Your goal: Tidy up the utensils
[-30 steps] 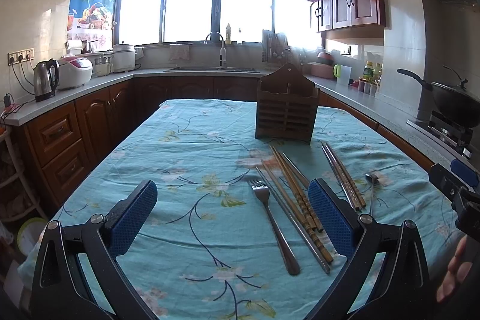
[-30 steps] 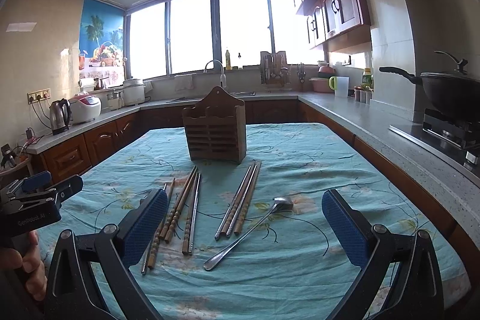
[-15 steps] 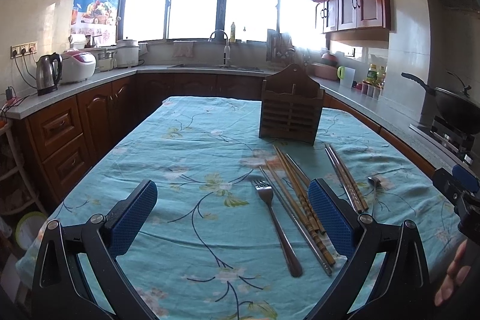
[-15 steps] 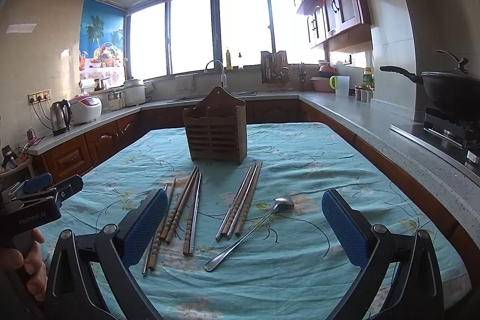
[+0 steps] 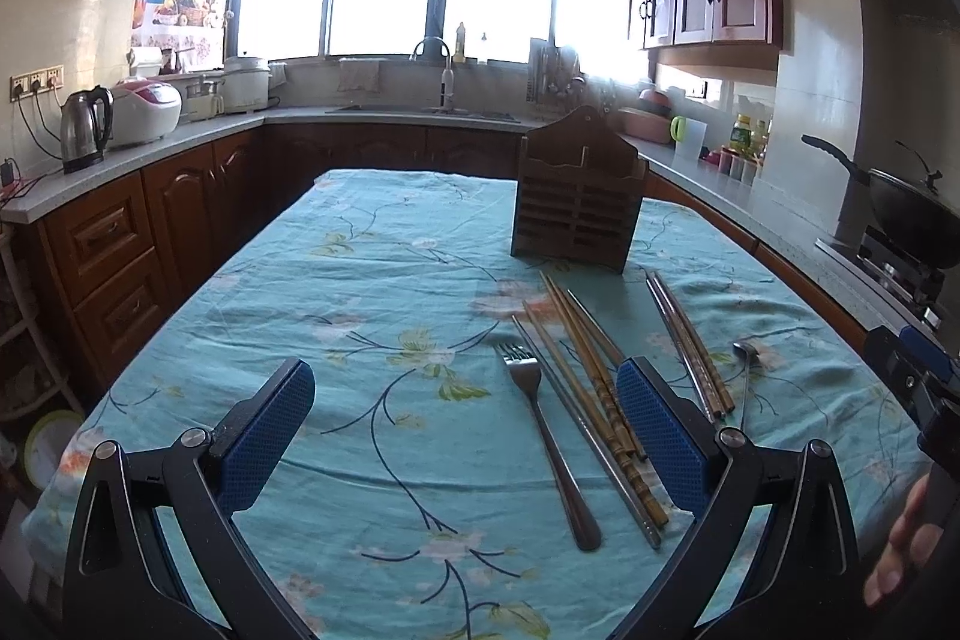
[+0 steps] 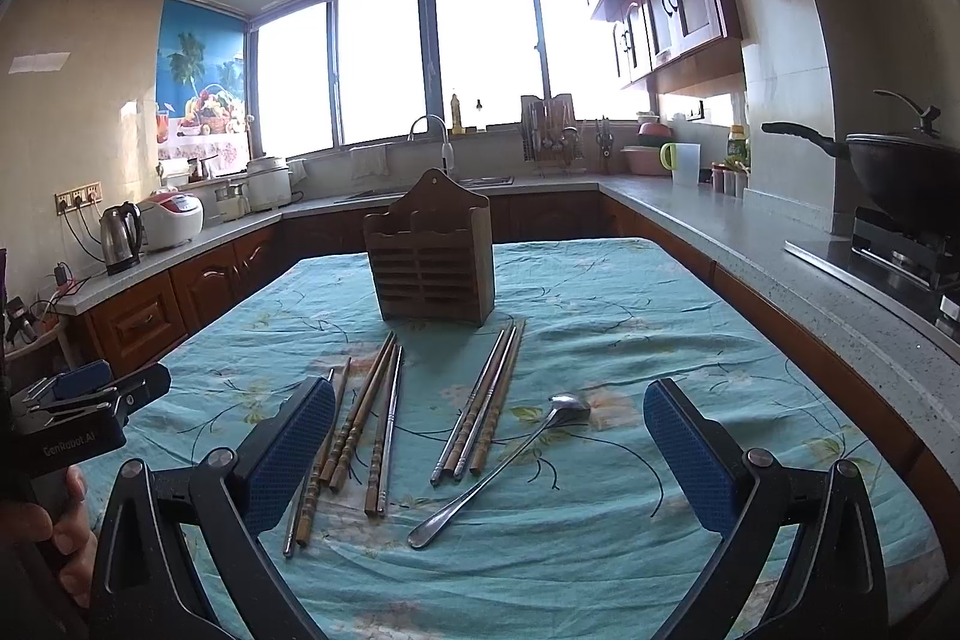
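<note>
A wooden utensil holder (image 5: pixel 577 201) stands upright on the teal floral tablecloth (image 5: pixel 360 292); it also shows in the right wrist view (image 6: pixel 431 263). In front of it lie a steel fork (image 5: pixel 543 427), several wooden and metal chopsticks (image 5: pixel 591 388), a second chopstick bundle (image 5: pixel 690 340) and a long steel spoon (image 6: pixel 504 466). My left gripper (image 5: pixel 465 430) is open and empty above the near table edge, its right finger beside the chopsticks. My right gripper (image 6: pixel 489 451) is open and empty, with the spoon and chopsticks (image 6: pixel 480 403) between its fingers.
Counters run round the table: a kettle (image 5: pixel 84 129) and rice cooker (image 5: pixel 147 112) at left, a sink (image 5: pixel 432 109) under the window, a wok (image 5: pixel 900 208) on the stove at right. The other hand-held gripper shows at each view's edge (image 6: pixel 72 406).
Both grippers stay open. The left view has shifted slightly, so the holder and utensils sit a little further right and lower. The right view is almost unchanged.
</note>
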`<state>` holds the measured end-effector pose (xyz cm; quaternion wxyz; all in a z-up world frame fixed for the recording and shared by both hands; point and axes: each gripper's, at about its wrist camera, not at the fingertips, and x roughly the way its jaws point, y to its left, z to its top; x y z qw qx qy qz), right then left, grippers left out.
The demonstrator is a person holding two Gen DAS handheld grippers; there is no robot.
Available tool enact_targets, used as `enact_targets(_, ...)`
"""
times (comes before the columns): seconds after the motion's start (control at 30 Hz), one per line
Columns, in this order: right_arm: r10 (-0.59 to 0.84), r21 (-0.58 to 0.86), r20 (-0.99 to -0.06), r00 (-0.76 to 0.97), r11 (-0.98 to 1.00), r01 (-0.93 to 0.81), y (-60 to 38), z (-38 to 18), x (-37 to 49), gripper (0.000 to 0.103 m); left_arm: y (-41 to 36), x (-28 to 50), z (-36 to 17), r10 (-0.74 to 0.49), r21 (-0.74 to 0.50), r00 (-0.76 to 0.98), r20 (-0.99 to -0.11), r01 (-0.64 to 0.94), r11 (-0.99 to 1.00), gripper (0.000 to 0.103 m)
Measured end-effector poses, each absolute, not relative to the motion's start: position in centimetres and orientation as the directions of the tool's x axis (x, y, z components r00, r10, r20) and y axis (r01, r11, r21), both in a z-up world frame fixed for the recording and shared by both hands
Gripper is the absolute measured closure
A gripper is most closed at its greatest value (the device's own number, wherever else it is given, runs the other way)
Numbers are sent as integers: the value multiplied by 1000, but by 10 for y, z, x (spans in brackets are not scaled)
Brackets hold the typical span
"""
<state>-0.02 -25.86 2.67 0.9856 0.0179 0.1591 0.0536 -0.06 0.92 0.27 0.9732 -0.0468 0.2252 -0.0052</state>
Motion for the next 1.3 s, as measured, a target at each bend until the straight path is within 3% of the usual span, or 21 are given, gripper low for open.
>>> enact_targets(0.33, 133, 125, -477, 869, 989, -83, -279, 16, 32, 0, 8, 35, -8, -98, -135, 832, -546, 28, 990, 1)
enact_targets(0.47, 165, 180, -552, 817, 981, -77, -287, 7, 54, 1, 8, 58, -14, -152, -180, 786, -599, 53, 982, 6)
enact_targets(0.57, 183, 217, -589, 787, 974, -64, -294, -4, 70, 9, 8, 79, -22, -180, -203, 742, -646, 60, 977, 13)
enact_targets(0.83, 274, 358, -707, 652, 934, -4, -312, -34, 113, 45, 2, 125, -43, -263, -274, 617, -741, 79, 958, 35)
enact_targets(1.0, 326, 422, -759, 563, 906, 44, -324, -54, 139, 55, 1, 144, -55, -336, -337, 548, -766, 103, 936, 45)
enact_targets(1.1, 342, 444, -756, 557, 895, 52, -329, -55, 150, 59, 2, 152, -55, -366, -363, 531, -764, 116, 925, 58)
enact_targets(1.17, 390, 507, -733, 556, 860, 64, -335, -58, 158, 67, 1, 157, -56, -379, -370, 518, -767, 125, 920, 78)
enact_targets(1.23, 385, 505, -741, 551, 859, 78, -338, -63, 163, 97, 1, 160, -58, -387, -373, 515, -765, 137, 918, 79)
enact_targets(1.3, 420, 547, -723, 548, 833, 84, -342, -66, 166, 98, 1, 160, -58, -393, -373, 512, -764, 147, 916, 82)
